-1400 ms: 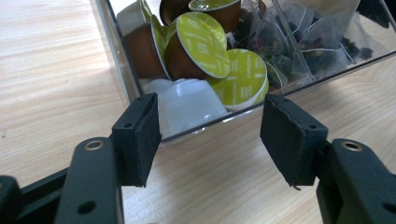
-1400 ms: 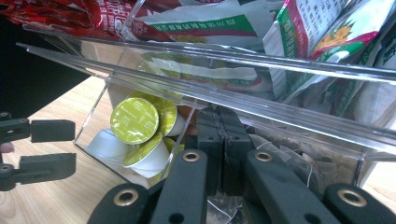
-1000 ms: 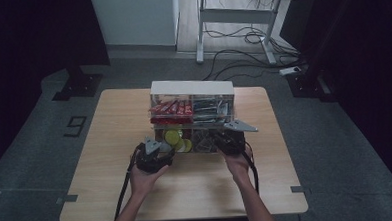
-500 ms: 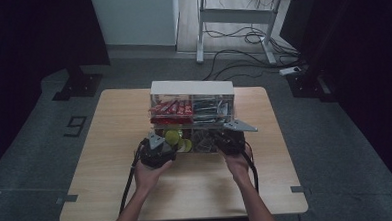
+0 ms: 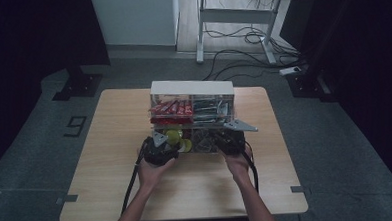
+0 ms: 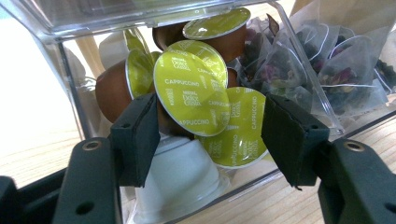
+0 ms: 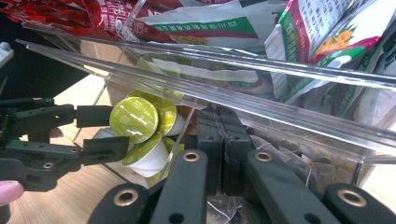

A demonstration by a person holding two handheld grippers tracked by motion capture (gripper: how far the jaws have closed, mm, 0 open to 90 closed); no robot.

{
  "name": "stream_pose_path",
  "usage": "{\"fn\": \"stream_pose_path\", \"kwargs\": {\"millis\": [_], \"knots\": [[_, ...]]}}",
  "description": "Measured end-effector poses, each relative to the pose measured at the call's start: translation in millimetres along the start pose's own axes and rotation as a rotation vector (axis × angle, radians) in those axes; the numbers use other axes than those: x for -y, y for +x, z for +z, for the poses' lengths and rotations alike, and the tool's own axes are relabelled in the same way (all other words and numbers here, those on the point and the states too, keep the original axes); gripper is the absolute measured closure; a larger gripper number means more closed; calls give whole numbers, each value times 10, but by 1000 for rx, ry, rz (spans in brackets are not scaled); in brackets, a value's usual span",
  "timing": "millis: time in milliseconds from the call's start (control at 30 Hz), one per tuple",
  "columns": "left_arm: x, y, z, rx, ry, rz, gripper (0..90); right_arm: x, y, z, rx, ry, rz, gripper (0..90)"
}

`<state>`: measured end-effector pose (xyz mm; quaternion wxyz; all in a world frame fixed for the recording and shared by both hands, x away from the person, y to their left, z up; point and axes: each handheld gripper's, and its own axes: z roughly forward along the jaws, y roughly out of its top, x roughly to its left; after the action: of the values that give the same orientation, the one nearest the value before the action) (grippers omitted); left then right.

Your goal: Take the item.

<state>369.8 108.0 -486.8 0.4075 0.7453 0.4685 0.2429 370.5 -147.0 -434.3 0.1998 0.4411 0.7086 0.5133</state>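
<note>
Capsule picking is underway at the clear organizer point(image 5: 192, 88): the left gripper point(image 6: 210, 135) is reaching into its lower left drawer, jaws just opening and standing wide around a green-lidded capsule point(image 6: 191, 86), pads not pressing. The right gripper point(image 7: 223, 140), jaws closed together, is bracing that drawer. Next, the jaws likely need to close squarely on the capsule.

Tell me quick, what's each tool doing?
Left tool: open around a capsule, pads not touching it.
Right tool: shut, nothing visibly held.
</note>
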Motion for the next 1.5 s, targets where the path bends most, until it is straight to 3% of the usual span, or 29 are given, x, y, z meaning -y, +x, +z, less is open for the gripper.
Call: {"fn": "stream_pose_path", "kwargs": {"millis": [367, 800, 1233, 1367, 1500], "knots": [[11, 22, 77, -13, 15, -8, 372, 1, -1, 3, -1, -2, 2, 880], [20, 35, 142, -27, 10, -44, 393, 3, 1, 7, -1, -1, 5, 880], [52, 56, 130, -47, -30, -55, 579, 7, 0, 4, -1, -2, 10, 879], [57, 46, 135, -52, -35, -52, 581, 6, -1, 4, -1, -3, 9, 877], [55, 13, 158, -52, -33, -58, 495, 8, 0, 3, -2, -3, 8, 877]]}}
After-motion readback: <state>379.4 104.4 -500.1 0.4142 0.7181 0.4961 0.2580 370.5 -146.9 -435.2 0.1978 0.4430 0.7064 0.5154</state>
